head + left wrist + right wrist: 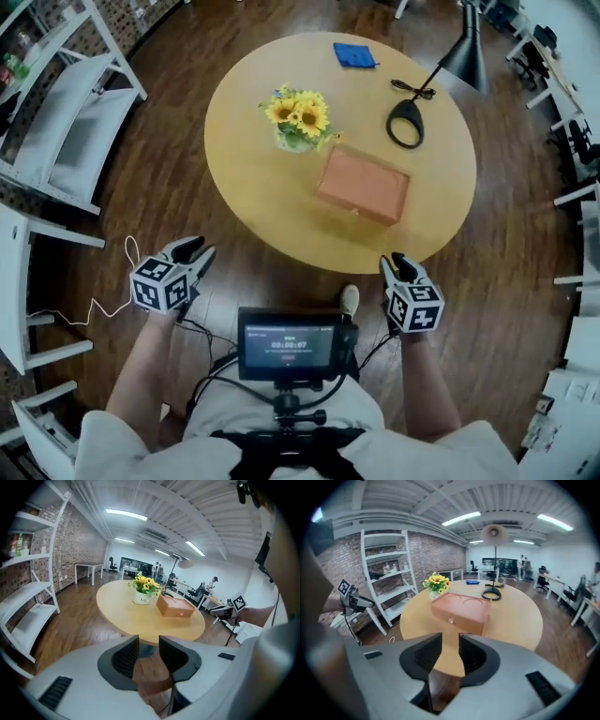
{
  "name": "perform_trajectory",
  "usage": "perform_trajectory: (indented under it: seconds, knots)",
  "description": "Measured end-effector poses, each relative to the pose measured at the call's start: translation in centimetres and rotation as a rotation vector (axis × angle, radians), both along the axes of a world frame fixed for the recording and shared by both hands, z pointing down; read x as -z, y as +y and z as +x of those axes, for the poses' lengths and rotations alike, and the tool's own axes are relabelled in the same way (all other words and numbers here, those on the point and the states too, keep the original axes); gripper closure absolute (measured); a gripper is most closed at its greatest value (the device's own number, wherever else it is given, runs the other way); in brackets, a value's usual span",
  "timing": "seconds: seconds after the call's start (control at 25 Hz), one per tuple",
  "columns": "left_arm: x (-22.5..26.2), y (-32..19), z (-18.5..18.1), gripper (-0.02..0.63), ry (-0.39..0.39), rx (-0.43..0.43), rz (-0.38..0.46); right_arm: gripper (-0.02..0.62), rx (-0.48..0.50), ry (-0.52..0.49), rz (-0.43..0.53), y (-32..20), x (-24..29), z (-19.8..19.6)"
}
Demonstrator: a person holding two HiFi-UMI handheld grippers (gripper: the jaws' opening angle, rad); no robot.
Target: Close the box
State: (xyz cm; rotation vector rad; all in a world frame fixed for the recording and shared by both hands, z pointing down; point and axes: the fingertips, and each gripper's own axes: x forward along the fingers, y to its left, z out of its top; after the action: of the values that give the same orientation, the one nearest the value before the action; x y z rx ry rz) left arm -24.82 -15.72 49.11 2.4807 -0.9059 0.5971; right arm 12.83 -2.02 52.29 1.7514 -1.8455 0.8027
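A reddish-brown box (363, 185) sits on the round wooden table (253, 178) with its lid down; it also shows in the left gripper view (175, 606) and the right gripper view (461, 609). My left gripper (201, 254) hangs off the table's near left edge, over the floor, open and empty (148, 654). My right gripper (396, 265) is at the table's near right edge, open with nothing between its fingers (450, 653). Both grippers are well short of the box.
A pot of yellow sunflowers (300, 120) stands just behind the box. A black desk lamp (406, 123) and a blue cloth (354, 55) are at the back of the table. White shelving (66, 131) stands to the left. A screen (289, 344) sits in front of the person.
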Motion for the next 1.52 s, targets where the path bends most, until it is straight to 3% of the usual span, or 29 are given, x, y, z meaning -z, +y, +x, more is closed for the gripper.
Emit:
perform_trajectory:
  seconds: [0.12, 0.28, 0.48, 0.56, 0.68, 1.0, 1.52]
  knots:
    - [0.1, 0.0, -0.5, 0.468, 0.000, -0.097, 0.006, 0.476, -0.148, -0.035, -0.029, 5.4, -1.4, -3.5]
    - [0.6, 1.8, 2.8, 0.468, 0.064, -0.230, 0.006, 0.476, -0.258, -0.070, -0.089, 12.5, -2.7, -7.1]
    - [-0.6, 5.6, 4.8, 0.468, 0.073, -0.343, -0.022, 0.476, -0.280, -0.091, -0.148, 17.5, -3.9, -11.2]
    - [-0.8, 7.1, 4.5, 0.468, 0.064, -0.358, -0.040, 0.476, -0.285, -0.106, -0.155, 18.7, -3.9, -12.3]
    - [0.6, 7.9, 5.4, 0.468, 0.096, -0.386, -0.027, 0.476, -0.316, -0.113, -0.094, 17.8, -1.8, -11.9]
    - [1.7, 9.1, 5.5, 0.468, 0.096, -0.398, -0.012, 0.477, -0.273, -0.088, -0.081, 17.5, 0.3, -11.9]
    - [2.5, 9.2, 3.3, 0.468, 0.106, -0.354, 0.003, 0.477, -0.218, -0.051, -0.069, 17.2, 1.3, -13.6]
